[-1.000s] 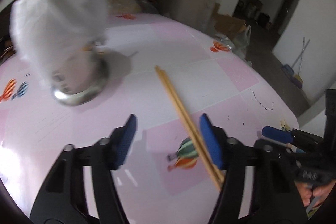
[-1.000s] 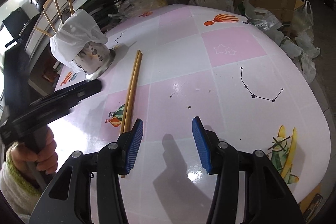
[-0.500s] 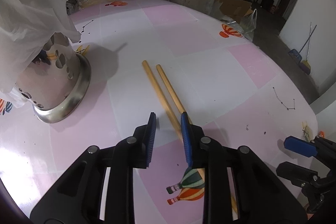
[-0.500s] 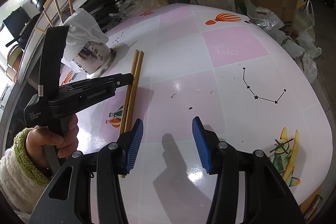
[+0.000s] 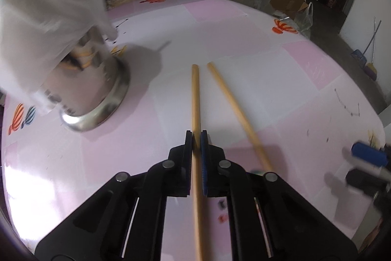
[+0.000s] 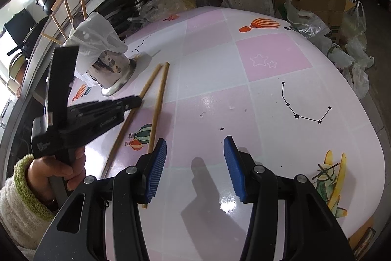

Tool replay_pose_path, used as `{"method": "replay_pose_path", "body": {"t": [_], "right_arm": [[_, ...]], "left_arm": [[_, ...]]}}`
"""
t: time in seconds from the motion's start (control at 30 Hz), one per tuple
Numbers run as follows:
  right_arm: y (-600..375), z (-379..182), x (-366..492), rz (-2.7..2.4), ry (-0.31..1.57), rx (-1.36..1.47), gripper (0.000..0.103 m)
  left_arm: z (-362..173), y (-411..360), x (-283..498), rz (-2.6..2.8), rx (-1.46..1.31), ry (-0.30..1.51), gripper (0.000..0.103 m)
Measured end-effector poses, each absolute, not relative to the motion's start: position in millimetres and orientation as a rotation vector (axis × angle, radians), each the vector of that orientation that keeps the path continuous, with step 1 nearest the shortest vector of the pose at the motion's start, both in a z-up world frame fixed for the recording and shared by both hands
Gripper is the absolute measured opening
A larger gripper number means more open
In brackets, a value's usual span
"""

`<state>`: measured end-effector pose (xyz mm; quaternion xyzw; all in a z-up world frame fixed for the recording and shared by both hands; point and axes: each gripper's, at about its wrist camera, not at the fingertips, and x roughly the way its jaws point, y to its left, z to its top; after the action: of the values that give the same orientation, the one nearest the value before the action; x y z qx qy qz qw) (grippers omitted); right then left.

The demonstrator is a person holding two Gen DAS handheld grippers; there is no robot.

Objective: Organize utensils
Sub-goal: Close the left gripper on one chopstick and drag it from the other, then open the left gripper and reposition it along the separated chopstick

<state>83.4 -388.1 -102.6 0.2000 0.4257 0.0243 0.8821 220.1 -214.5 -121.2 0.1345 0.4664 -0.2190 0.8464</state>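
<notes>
Left gripper [image 5: 196, 138]: clenched on one chopstick [image 5: 195, 99] mid-table; thin grip (could pivot, slip). Right gripper [image 6: 195, 158]: released, empty.

- The left gripper [image 5: 196, 138] is closed on one chopstick [image 5: 195, 99].
- The second chopstick [image 5: 234, 109] lies beside it on the pink table [image 5: 281, 80].
- A metal holder [image 5: 97, 99] stands at the left.

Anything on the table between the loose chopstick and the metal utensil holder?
Only the chopstick clamped in the left gripper, seen in both wrist views; otherwise bare tablecloth between loose chopstick and holder.
</notes>
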Motion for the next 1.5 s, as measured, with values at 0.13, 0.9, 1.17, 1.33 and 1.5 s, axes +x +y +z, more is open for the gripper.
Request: {"method": "replay_pose_path", "body": {"t": [0.13, 0.9, 1.17, 1.33, 1.5], "right_arm": [[-387.9, -100.5, 82.2, 0.054, 0.883, 0.417, 0.048], [-373.8, -96.3, 80.0, 0.087, 0.880, 0.403, 0.048], [-373.8, -98.2, 80.9, 0.088, 0.882, 0.410, 0.048], [-373.7, -99.8, 82.9, 0.092, 0.888, 0.410, 0.048], [-374.6, -100.6, 83.2, 0.088, 0.890, 0.413, 0.048]], "left_arm": [[-120.4, -190.7, 207.4, -0.433, 0.271, 1.004, 0.006], [-117.5, -120.4, 164.6, -0.389, 0.167, 1.070, 0.010], [-103.2, -119.3, 177.7, -0.444, 0.135, 1.042, 0.034], [-103.5, -128.2, 192.9, -0.447, 0.166, 1.048, 0.034], [-111.7, -137.9, 214.3, -0.418, 0.203, 1.076, 0.034]]}}
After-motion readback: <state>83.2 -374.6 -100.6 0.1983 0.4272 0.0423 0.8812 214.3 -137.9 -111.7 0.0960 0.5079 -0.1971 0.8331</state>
